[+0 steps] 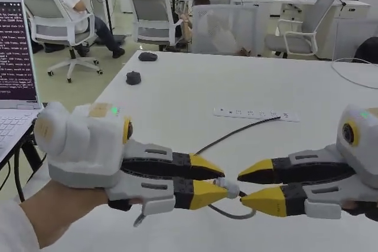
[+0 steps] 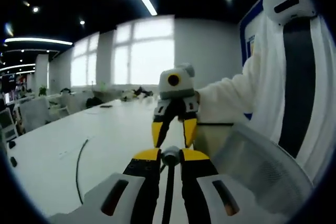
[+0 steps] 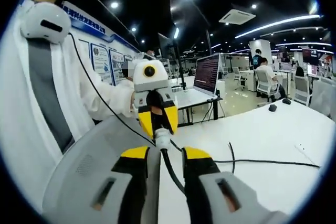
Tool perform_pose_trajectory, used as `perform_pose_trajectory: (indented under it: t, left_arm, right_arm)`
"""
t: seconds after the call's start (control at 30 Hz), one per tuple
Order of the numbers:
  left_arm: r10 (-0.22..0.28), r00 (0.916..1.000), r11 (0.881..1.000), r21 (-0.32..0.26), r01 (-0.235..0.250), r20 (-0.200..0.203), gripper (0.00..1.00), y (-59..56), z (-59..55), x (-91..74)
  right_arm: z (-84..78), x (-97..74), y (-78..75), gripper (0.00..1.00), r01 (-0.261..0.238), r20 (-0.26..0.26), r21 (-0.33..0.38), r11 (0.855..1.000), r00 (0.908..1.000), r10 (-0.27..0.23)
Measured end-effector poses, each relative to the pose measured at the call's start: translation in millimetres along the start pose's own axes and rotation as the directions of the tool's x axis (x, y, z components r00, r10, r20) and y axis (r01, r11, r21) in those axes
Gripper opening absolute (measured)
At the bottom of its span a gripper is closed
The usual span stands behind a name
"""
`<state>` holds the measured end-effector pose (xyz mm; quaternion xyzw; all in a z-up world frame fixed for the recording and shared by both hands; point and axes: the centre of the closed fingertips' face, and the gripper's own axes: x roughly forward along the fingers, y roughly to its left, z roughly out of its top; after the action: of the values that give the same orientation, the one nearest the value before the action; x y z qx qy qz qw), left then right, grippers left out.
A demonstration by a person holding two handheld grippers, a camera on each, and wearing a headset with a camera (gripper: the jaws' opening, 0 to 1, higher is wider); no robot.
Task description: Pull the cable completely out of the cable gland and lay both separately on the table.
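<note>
Left hand-held gripper [image 1: 223,182]: clamped on cable gland [image 1: 231,188].
Right hand-held gripper [image 1: 241,188]: jaws apart, straddling cable [image 3: 169,167], just right of gland.
Pull axis: judged left-right, lower frame.

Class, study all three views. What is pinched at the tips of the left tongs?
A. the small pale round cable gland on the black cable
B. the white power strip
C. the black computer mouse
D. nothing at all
A: the left tongs are closed on the small pale round cable gland, which has the black cable threaded through it. The right tongs face it with their jaws apart.
</note>
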<state>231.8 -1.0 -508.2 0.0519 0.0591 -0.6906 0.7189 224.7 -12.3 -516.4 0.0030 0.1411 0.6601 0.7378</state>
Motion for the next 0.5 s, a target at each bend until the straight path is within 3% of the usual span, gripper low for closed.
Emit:
perform_pose_trajectory:
  t: [0.07,0.1,0.2,0.37,0.5]
  left_arm:
    - [-0.012,0.9998,0.998,0.054,0.011,0.013,0.14,-2.0,3.8,-2.3]
    - [-0.009,0.9998,0.998,0.064,0.008,0.017,0.14,-1.8,4.8,-3.2]
    - [-0.016,0.9994,0.996,0.091,0.013,0.031,0.14,-3.3,8.8,-5.5]
    - [-0.020,0.9989,0.994,0.107,0.015,0.044,0.14,-4.6,13.6,-3.0]
    - [-0.024,0.9984,0.994,0.107,0.018,0.051,0.14,-5.7,14.4,-1.0]
  right_arm:
    - [5.4,-1.3,3.5,0.24,-0.031,0.017,0.026,0.999,0.9994,0.031]
    - [8.5,-1.6,7.7,0.23,-0.059,0.028,0.044,0.997,0.9979,0.057]
    - [11.9,-0.9,8.9,0.24,-0.078,0.034,0.083,0.993,0.9966,0.075]
    - [15.9,9.8,12.1,0.23,-0.080,0.031,0.048,0.996,0.9965,0.078]
    - [16.8,14.2,8.6,0.13,-0.074,0.037,0.042,0.996,0.9967,0.072]
